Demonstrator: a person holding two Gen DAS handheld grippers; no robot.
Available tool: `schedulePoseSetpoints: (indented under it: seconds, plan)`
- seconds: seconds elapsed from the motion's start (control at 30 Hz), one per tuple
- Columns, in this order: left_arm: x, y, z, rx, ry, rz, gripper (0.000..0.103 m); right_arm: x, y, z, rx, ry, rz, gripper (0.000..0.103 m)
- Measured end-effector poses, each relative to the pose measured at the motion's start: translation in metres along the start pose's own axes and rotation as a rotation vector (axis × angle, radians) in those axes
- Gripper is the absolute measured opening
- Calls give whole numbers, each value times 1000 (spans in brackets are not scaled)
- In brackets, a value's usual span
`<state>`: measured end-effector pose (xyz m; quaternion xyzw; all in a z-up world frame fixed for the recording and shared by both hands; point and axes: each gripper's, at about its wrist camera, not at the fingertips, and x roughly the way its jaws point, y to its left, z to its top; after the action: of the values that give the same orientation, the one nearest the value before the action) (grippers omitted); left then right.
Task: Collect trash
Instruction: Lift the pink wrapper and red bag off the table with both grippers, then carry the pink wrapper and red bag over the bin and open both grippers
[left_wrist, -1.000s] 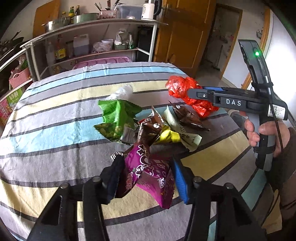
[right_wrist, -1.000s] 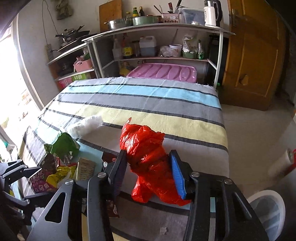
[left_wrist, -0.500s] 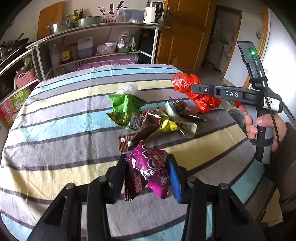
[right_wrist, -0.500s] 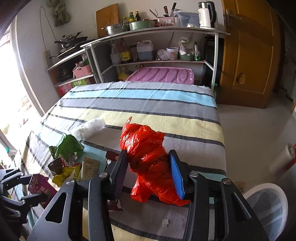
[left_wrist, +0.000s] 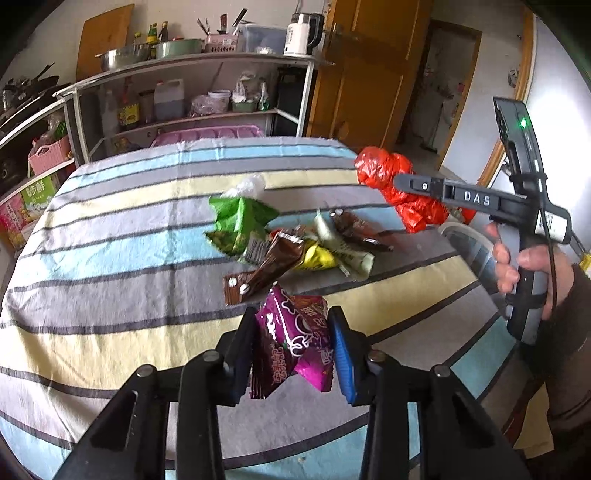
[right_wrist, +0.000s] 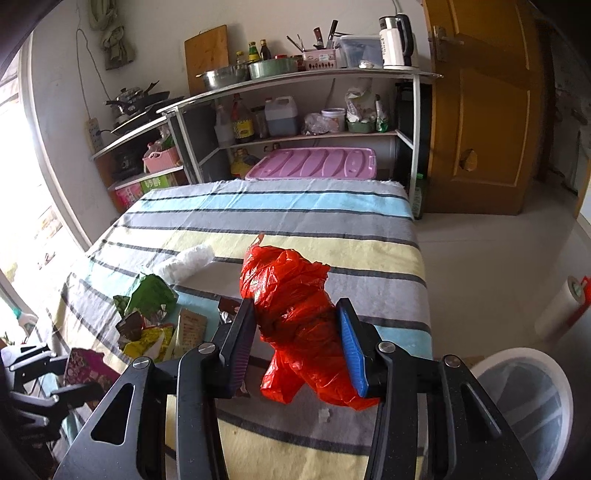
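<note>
Two grippers carrying trash: left gripper (left_wrist: 293, 349) jaws closing on purple wrapper (left_wrist: 295, 343), right gripper (right_wrist: 295, 347) clamping red bag (right_wrist: 299, 317), lifting both clear of table (left_wrist: 110, 266), probably for bin (right_wrist: 524, 398)

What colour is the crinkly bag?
The crinkly bag is bright red, best seen in the right wrist view.

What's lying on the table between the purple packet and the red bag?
In the left wrist view, a heap of wrappers lies between purple packet and red bag.
</note>
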<state>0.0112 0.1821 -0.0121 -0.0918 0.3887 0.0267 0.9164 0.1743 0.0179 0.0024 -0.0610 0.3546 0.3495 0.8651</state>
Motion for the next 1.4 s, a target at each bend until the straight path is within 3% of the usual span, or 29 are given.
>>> schedulePoseSetpoints:
  seconds: [0.27, 0.6, 1.23, 1.4]
  plan:
    - [-13, -20, 16, 28, -56, -39, 40, -34, -13, -8, 47, -58, -23, 45]
    - [-4, -67, 41, 102, -85, -108, 40, -79, -40, -31, 91, -99, -136, 45]
    - [46, -186, 66, 240, -28, -277, 40, -144, -112, -85, 250, -108, -308, 45]
    - [60, -219, 67, 290, -8, -285, 40, -152, -132, -98, 287, -89, -345, 45]
